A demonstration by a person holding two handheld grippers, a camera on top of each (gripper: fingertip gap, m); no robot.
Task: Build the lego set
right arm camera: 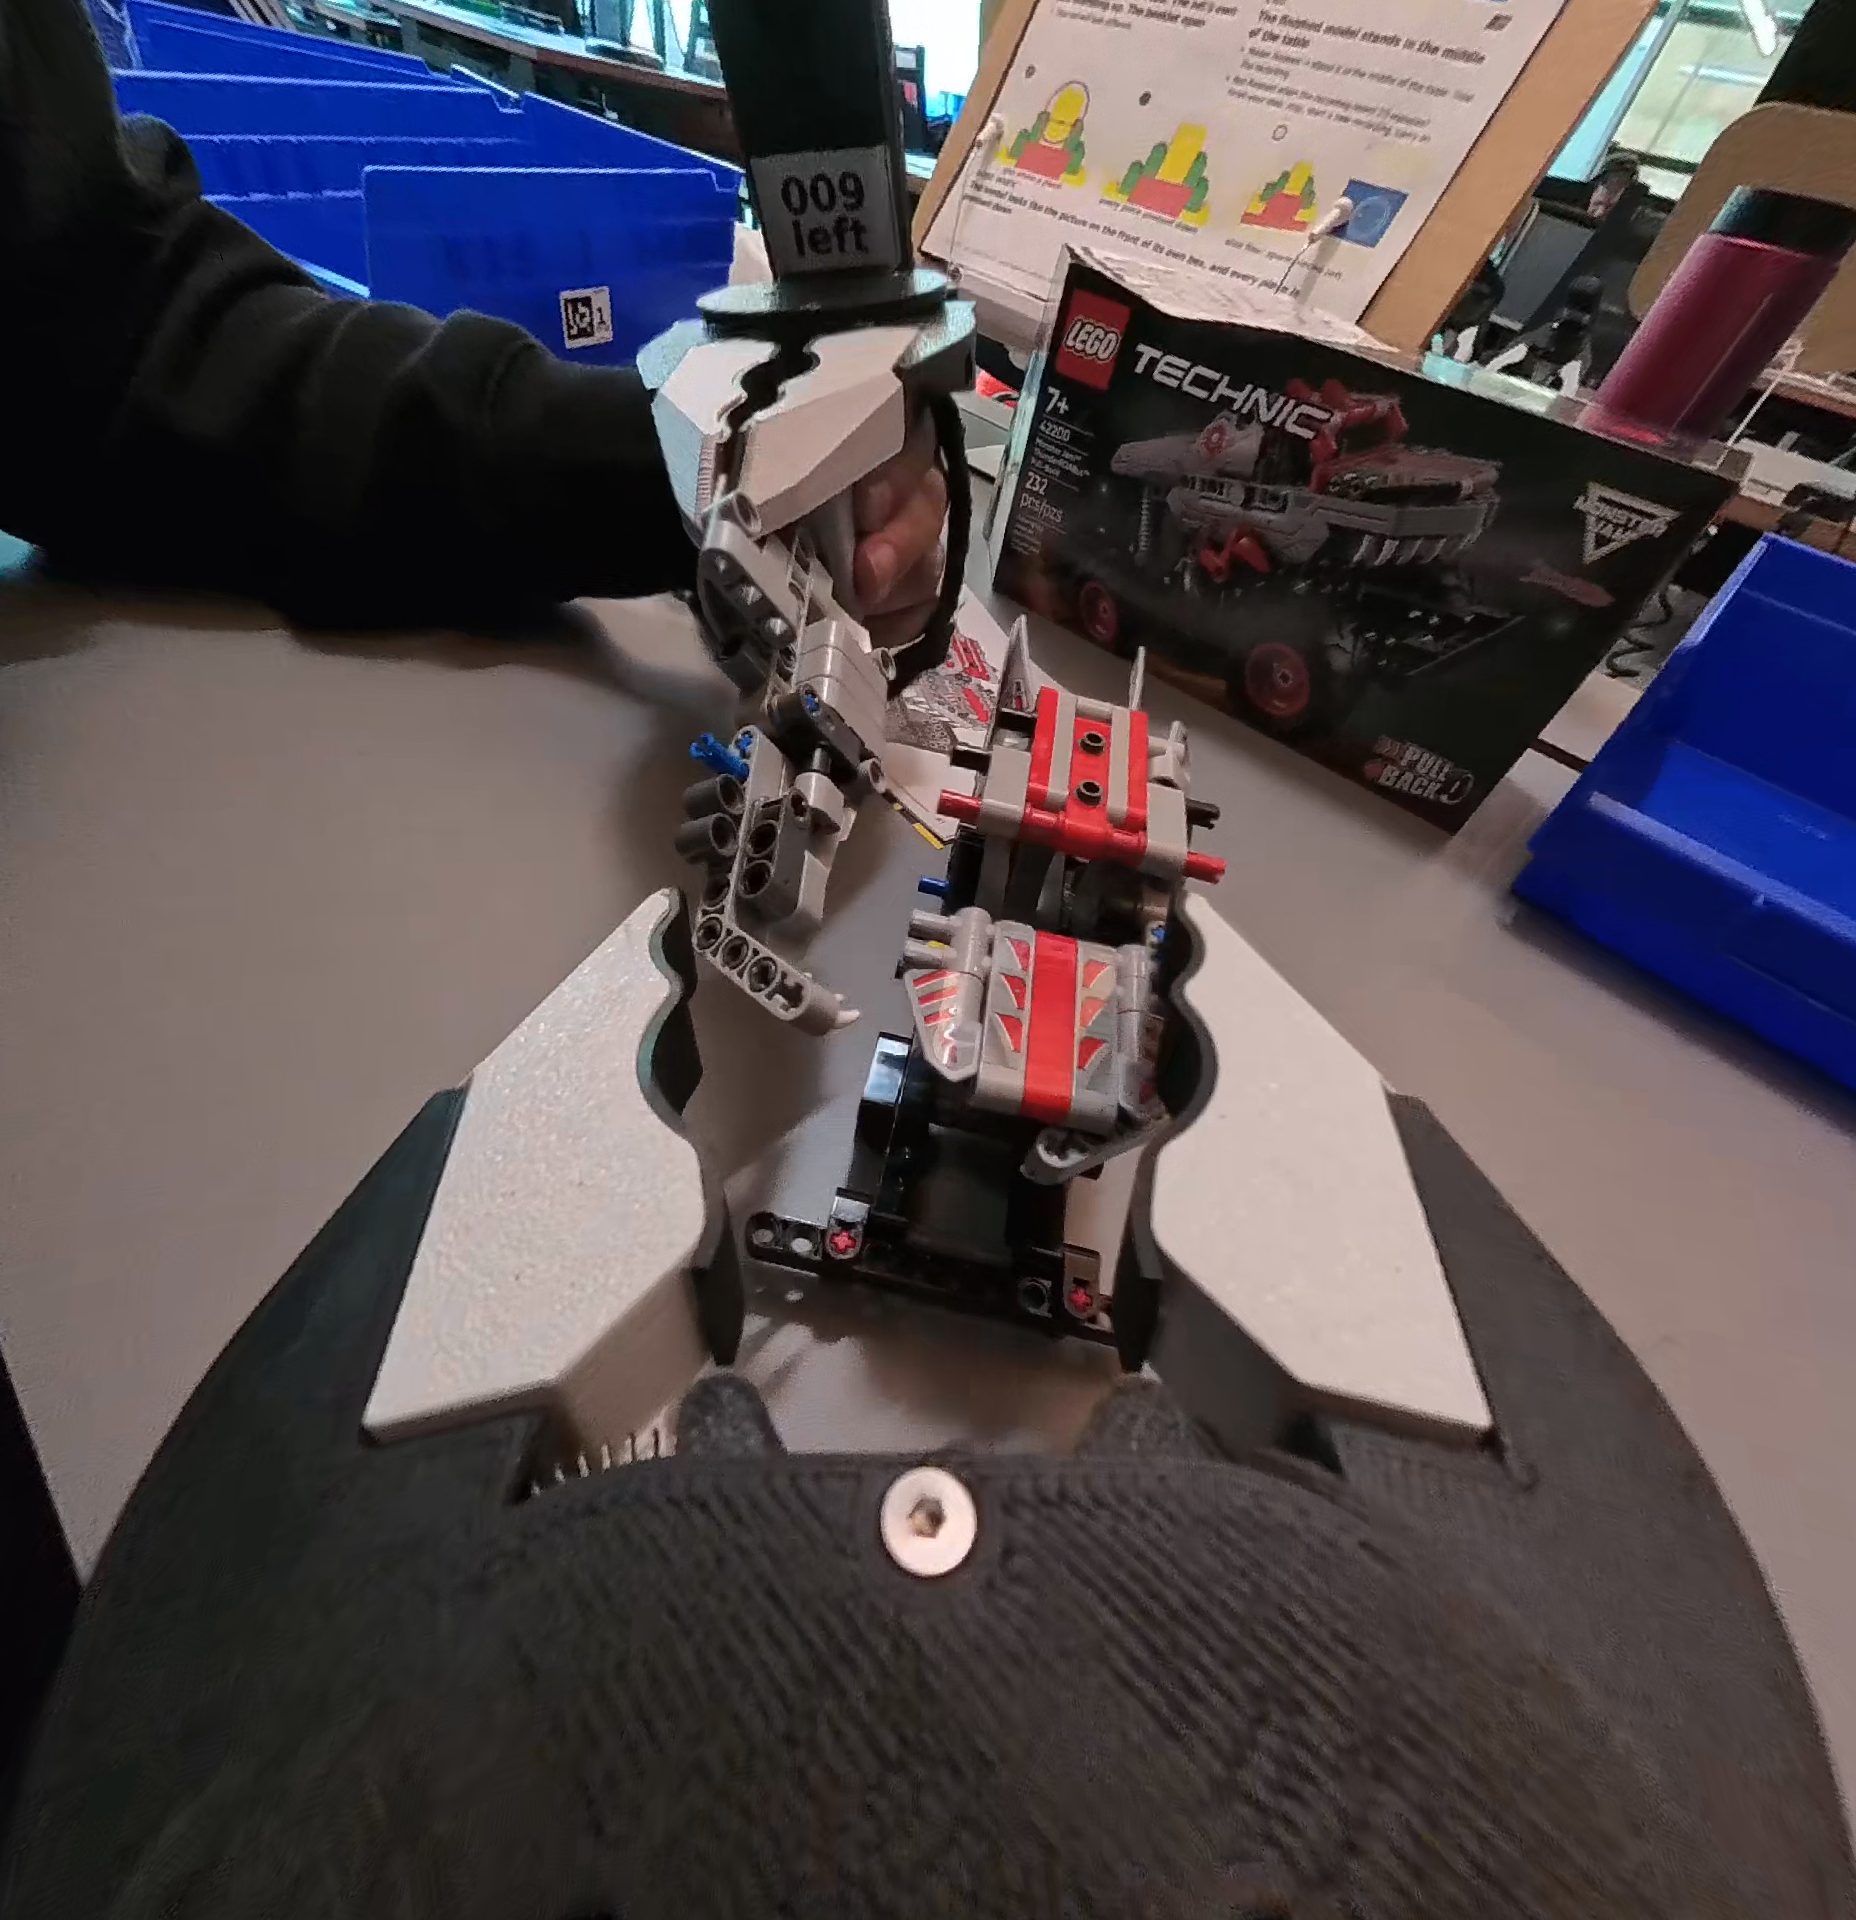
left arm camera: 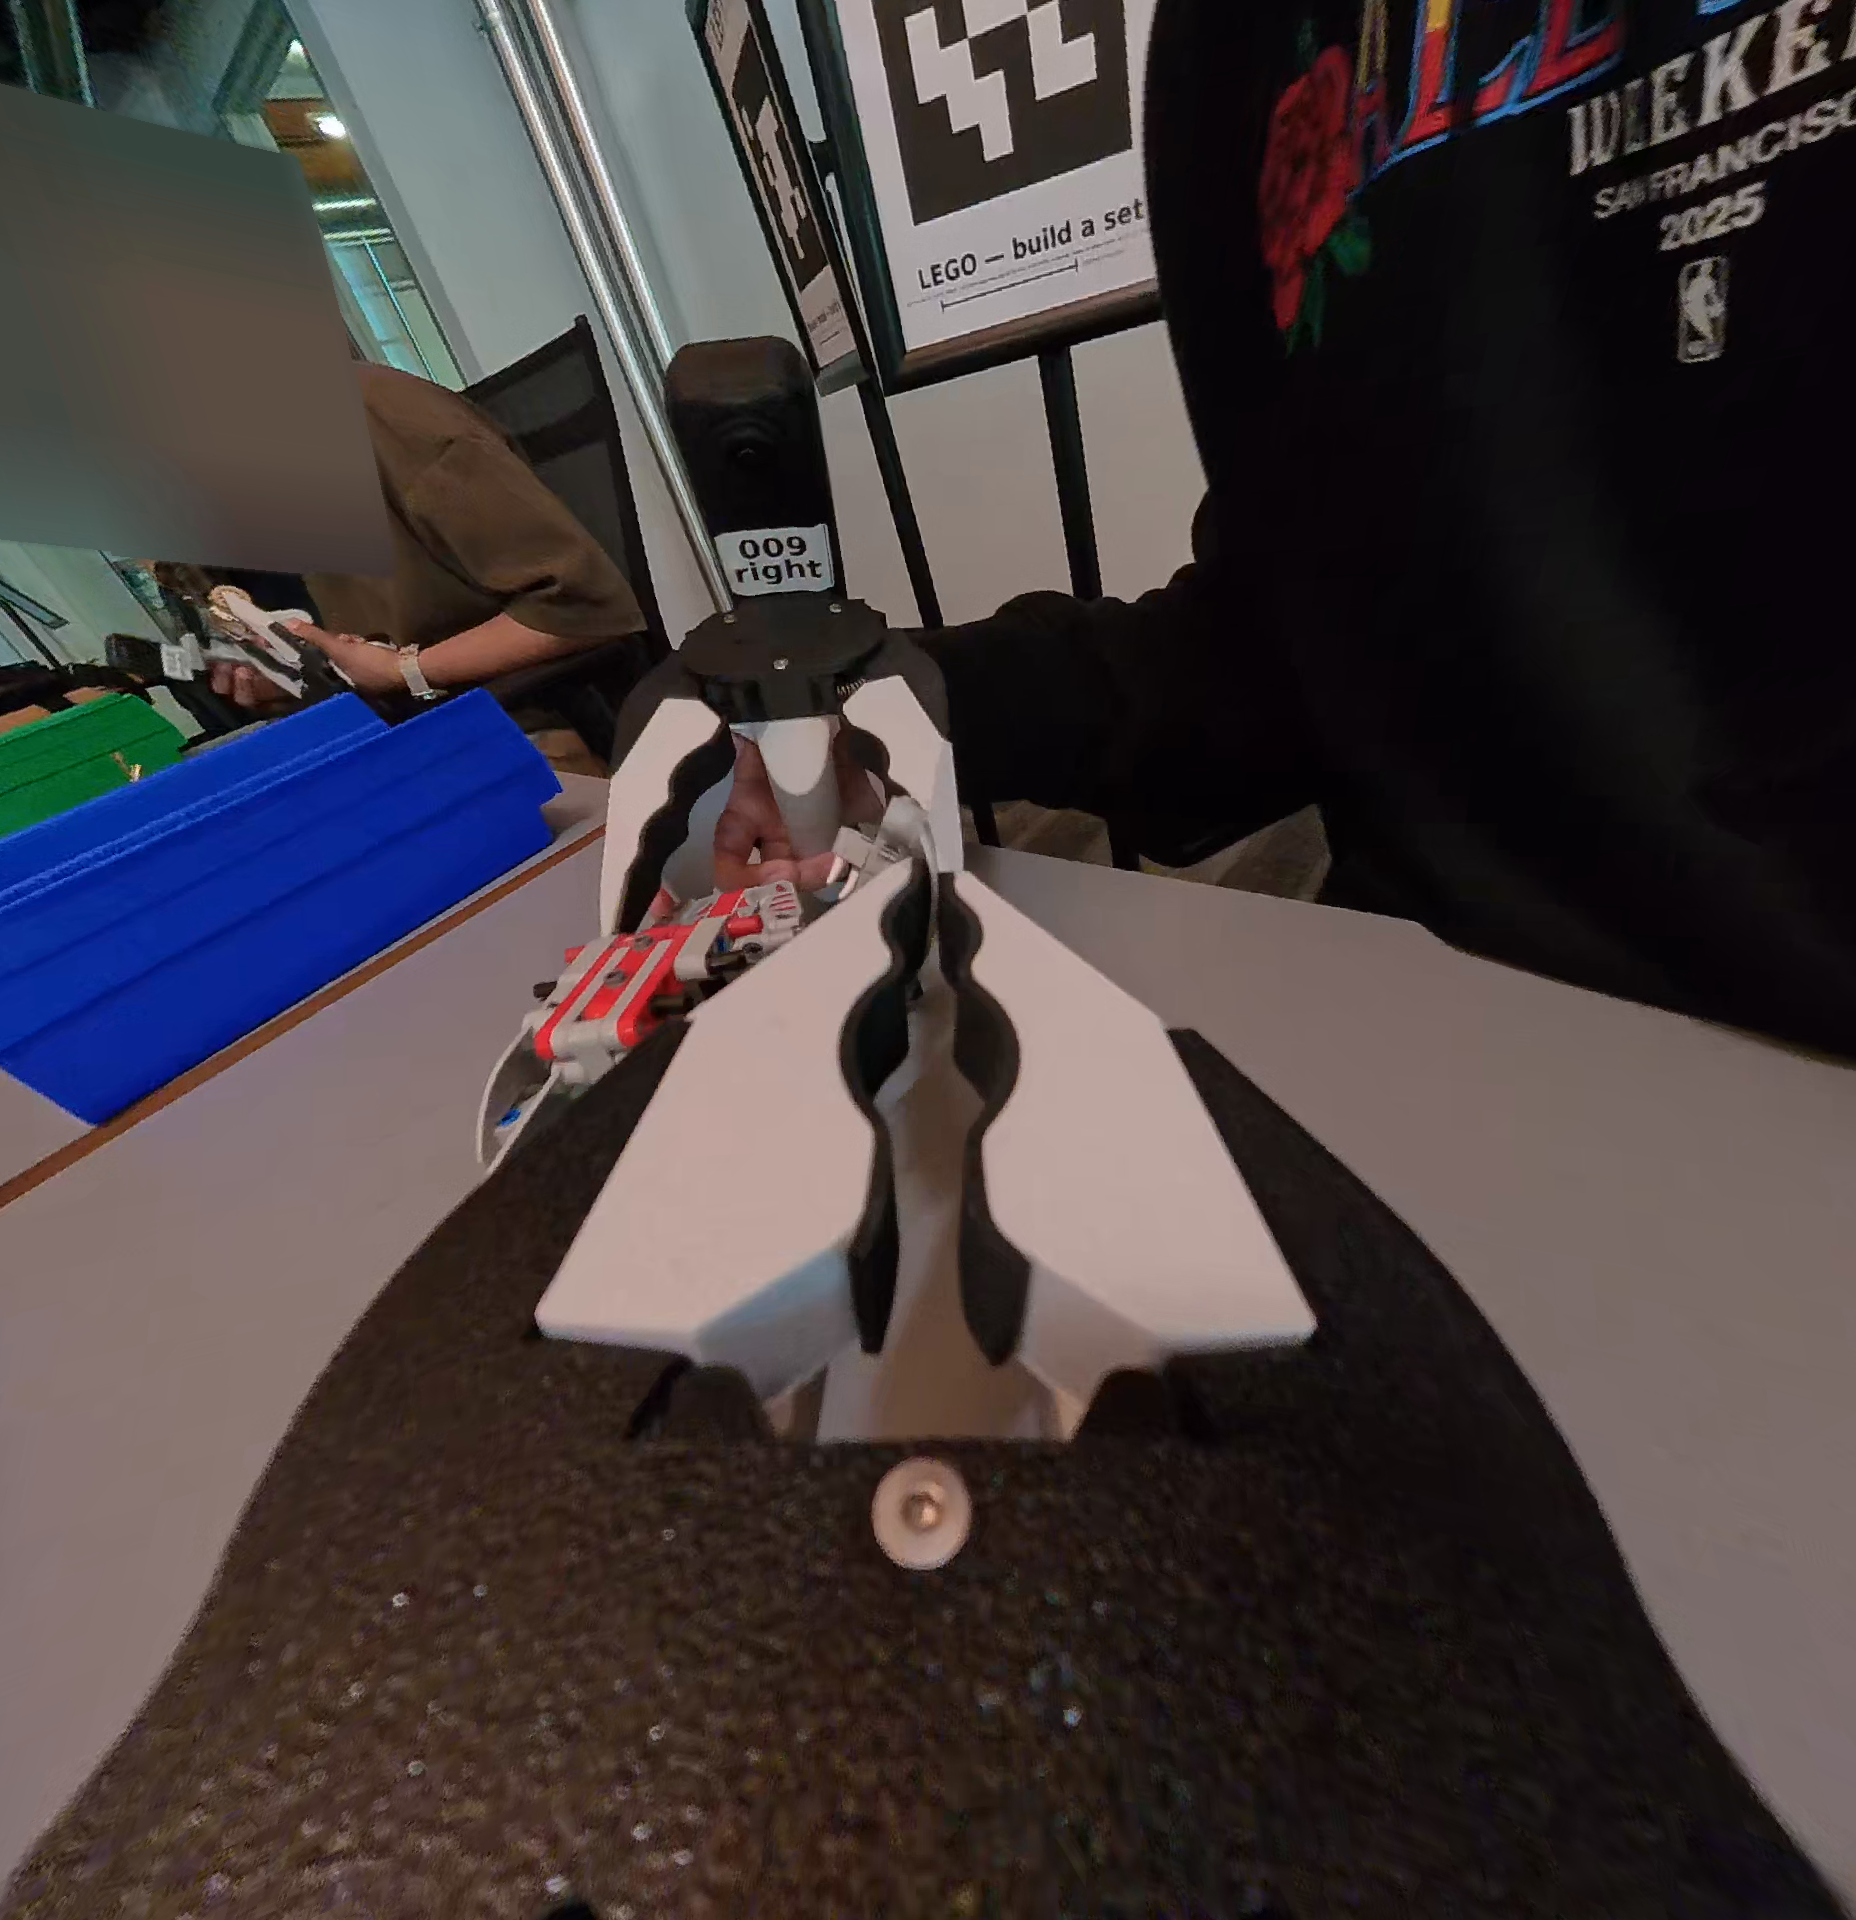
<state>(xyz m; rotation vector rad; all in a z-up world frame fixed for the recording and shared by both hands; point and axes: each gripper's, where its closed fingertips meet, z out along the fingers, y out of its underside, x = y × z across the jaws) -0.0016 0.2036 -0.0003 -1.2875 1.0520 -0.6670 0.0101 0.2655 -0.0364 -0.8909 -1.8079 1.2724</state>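
A red, grey and black lego model [right arm camera: 1049, 997] lies on the grey table [right arm camera: 280, 935] between the fingers of my right gripper [right arm camera: 934, 914]. Its jaws are wide apart. The right finger [right arm camera: 1267, 1143] touches the model's side and the left finger [right arm camera: 571, 1143] stands clear of it. My left gripper [right arm camera: 742, 457] is shut on a grey lego sub-assembly [right arm camera: 789, 727] that hangs down just left of the model. In the left wrist view my left gripper [left arm camera: 929, 883] points at the model [left arm camera: 633, 987] and the right gripper [left arm camera: 778, 831] behind it.
The lego box [right arm camera: 1319, 540] stands behind the model, with a printed sheet [right arm camera: 945, 707] lying in front of it. Blue bins sit at the right [right arm camera: 1734, 831] and far left [right arm camera: 436, 208]. A red bottle [right arm camera: 1713, 312] and an instruction board [right arm camera: 1215, 125] stand at the back. Another person [left arm camera: 467, 540] sits nearby. Spacing between my two grippers at the tips: around 8 cm.
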